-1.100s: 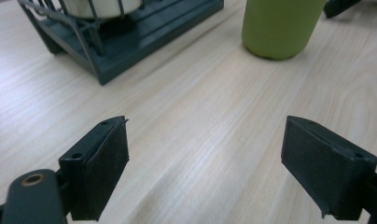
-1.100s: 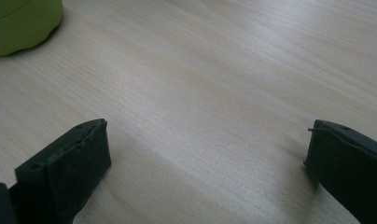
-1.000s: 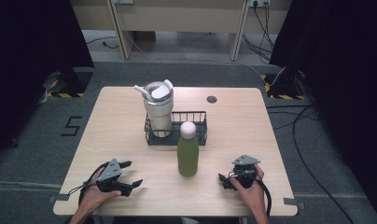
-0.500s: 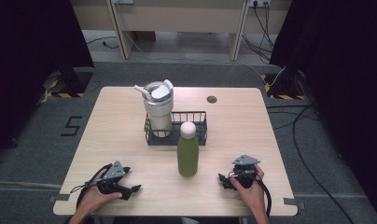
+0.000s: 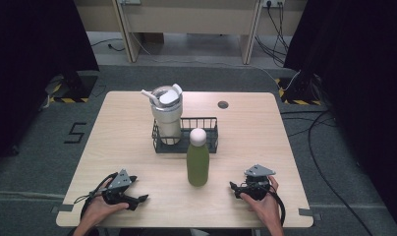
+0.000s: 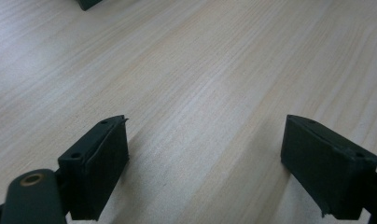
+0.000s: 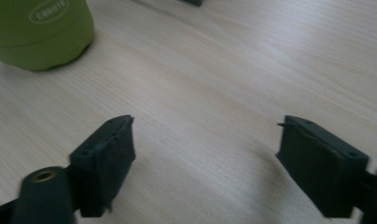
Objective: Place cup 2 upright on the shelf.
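A green bottle (image 5: 198,164) with a white cap stands upright on the wooden table (image 5: 265,142), between my two grippers; its base shows at the top left of the right gripper view (image 7: 39,32). Behind it, a black wire basket (image 5: 209,133) holds a white lidded tumbler (image 5: 166,115). My left gripper (image 5: 140,198) rests near the front left edge, its jaws wide apart over bare wood (image 6: 205,154). My right gripper (image 5: 234,186) lies to the bottle's right, pointing toward it; its jaws have just been closing, stand apart here (image 7: 205,154), and nothing is between them.
A small dark round disc (image 5: 223,104) is set into the table near its far edge. Cables trail from both grippers toward the front edge. Dark curtains and grey floor surround the table.
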{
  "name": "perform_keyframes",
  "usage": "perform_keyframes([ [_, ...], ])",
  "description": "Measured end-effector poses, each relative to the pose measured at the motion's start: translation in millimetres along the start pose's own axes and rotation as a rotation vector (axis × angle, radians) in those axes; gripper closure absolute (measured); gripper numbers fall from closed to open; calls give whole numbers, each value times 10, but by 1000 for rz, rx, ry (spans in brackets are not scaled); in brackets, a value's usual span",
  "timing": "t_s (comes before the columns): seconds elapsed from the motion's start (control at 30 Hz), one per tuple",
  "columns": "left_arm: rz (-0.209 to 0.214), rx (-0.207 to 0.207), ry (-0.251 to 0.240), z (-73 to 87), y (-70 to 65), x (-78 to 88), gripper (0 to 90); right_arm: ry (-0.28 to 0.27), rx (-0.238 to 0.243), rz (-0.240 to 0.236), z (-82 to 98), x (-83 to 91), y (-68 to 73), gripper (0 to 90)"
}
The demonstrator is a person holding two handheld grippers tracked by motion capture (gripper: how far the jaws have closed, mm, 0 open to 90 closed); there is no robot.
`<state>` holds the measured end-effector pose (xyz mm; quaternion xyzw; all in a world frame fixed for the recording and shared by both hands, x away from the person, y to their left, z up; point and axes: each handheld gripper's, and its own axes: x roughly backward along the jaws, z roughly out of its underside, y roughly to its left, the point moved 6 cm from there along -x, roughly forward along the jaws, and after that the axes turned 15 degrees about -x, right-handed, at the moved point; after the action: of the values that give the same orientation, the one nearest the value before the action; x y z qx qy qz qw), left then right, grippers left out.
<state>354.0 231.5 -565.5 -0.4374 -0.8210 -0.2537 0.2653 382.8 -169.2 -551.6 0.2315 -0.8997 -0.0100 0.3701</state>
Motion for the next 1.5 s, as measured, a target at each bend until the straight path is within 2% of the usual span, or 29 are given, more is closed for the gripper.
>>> perform_keyframes([
  [0.07, 0, 0, 0, 0, 0, 0, 144, -5, 5, 1, -6, 6, 10, 146],
  [0.1, 0, 0, 0, 0, 0, 0, 144, -9, 8, -4, -13, 21, 31, 181],
  [0.17, 0, 1, 0, 0, 0, 0, 144, -23, 23, -34, -37, 64, 99, 140],
  [0.23, 0, 0, 0, 0, 1, 0, 144, -36, 32, -53, -64, 90, 148, 164],
  [0.7, 0, -1, 1, 1, 0, 1, 144, -121, 91, -181, -243, 221, 562, 152],
  [1.13, 0, -1, 1, 1, 0, 1, 143, -169, 134, -259, -416, 174, 854, 153],
  [1.5, 0, -1, 1, 1, 0, 1, 144, -192, 141, -284, -514, 42, 975, 152],
])
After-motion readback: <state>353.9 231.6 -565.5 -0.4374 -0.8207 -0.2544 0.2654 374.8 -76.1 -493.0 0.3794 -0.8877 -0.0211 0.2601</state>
